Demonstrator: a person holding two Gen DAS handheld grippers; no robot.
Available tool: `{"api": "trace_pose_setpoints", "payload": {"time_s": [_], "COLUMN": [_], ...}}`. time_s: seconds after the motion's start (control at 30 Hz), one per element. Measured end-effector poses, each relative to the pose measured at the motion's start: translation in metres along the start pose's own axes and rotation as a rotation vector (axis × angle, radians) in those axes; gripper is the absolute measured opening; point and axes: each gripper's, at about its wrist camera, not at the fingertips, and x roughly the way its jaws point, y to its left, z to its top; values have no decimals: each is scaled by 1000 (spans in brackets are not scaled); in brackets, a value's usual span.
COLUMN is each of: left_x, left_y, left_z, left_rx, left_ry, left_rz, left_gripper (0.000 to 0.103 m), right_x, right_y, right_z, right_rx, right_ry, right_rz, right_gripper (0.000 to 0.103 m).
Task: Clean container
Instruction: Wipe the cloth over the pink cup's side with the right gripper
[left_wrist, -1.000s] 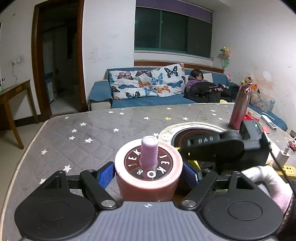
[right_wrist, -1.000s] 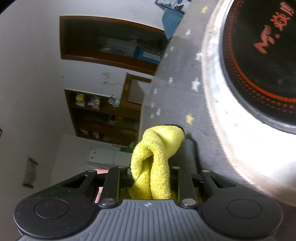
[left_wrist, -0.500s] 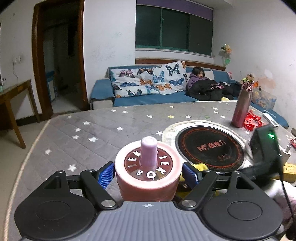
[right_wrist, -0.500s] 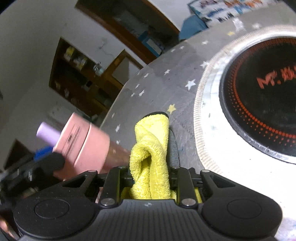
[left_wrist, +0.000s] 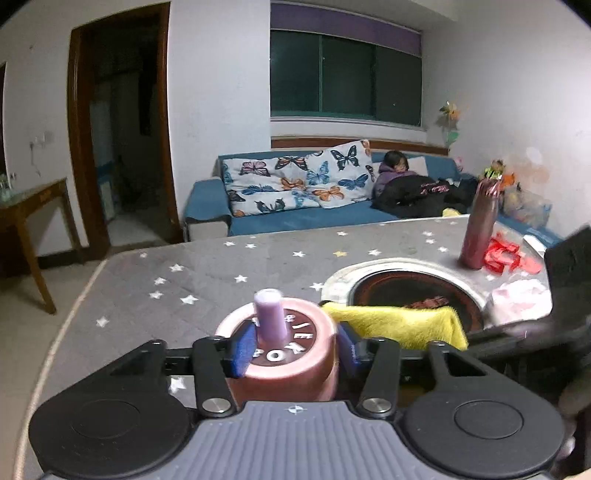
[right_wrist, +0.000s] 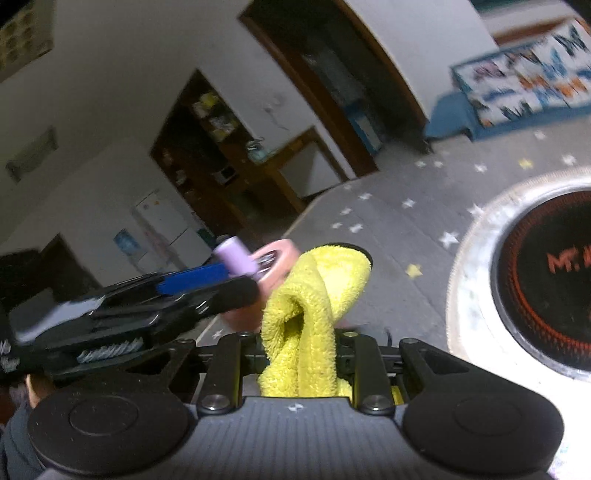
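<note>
Two grippers meet above grey star-patterned tablecloth (left_wrist: 207, 266). Left gripper (left_wrist: 293, 349) clamps pink cylindrical container with lilac spout (left_wrist: 288, 354); right gripper (right_wrist: 301, 332) pinches folded yellow terry cloth (right_wrist: 314, 295), cloth touching container's right side.

Grey star-patterned table (left_wrist: 221, 273): inset cooktop (left_wrist: 413, 291), maroon bottle (left_wrist: 478, 232), red scraps (left_wrist: 506, 254).

The pink container's lid (left_wrist: 284, 341) carries white letters, partly hidden: "JE", "KO". The round cooker plate (right_wrist: 550, 266) shows orange "M".
</note>
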Motion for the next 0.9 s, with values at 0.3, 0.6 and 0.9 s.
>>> {"api": "trace_pose_setpoints", "payload": {"time_s": [0.3,0.6,0.9], "left_x": [0,-3,5], "left_y": [-7,-16,-25], "left_z": [-4,-10,-8], "left_rx": [22,-22,-92], "left_ry": [-18,-39,-58], "left_rz": [6,81,167], "left_gripper": [50,53,57], "right_x": [37,45,23], "right_y": [19,4,-4], "right_z": [-34,-47,-28], "right_rx": [-213,-152,-84], "right_ry": [106,150,76], "right_rz": [-111,-147,-149], "right_gripper": [22,22,22]}}
